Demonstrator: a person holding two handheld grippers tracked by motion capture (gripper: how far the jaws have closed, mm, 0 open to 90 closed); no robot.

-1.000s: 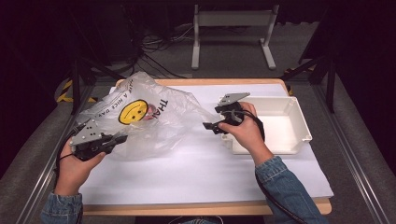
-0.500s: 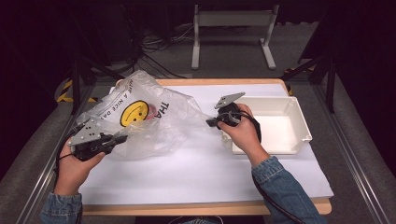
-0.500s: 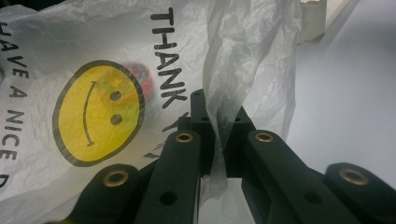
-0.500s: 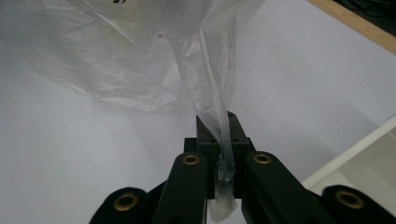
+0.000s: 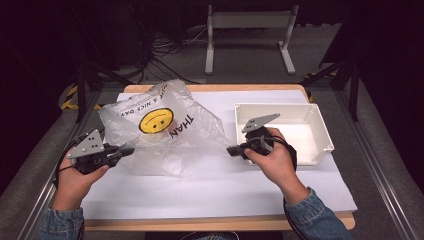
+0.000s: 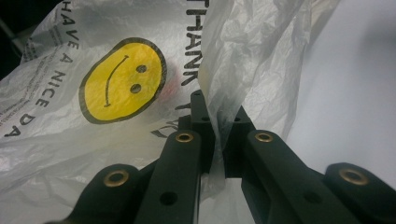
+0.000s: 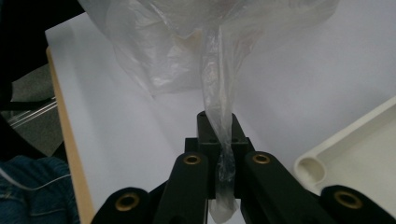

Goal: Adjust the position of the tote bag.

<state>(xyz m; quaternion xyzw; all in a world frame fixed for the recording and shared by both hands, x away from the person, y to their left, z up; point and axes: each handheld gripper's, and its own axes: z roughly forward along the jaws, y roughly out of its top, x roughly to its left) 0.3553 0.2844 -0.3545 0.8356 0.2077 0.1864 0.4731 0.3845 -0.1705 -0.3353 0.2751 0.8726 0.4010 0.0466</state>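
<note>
I see the bench [image 5: 210,200] with a paper sheet [image 5: 220,185] laid over most of its top. The bag [image 5: 160,130] sits on the sheet, toward 10 o'clock from bench centre. The tray [image 5: 320,130] sits at 2 o'clock, on the sheet, apart from the bag. My left claw [image 5: 129,146] is at 9 o'clock, at the bag's near-left edge, with bag film between its jaws. My right claw [image 5: 231,150] is near centre, between bag and tray, just before the tray's near-left corner, clamped on a twisted strand of the bag.
</note>
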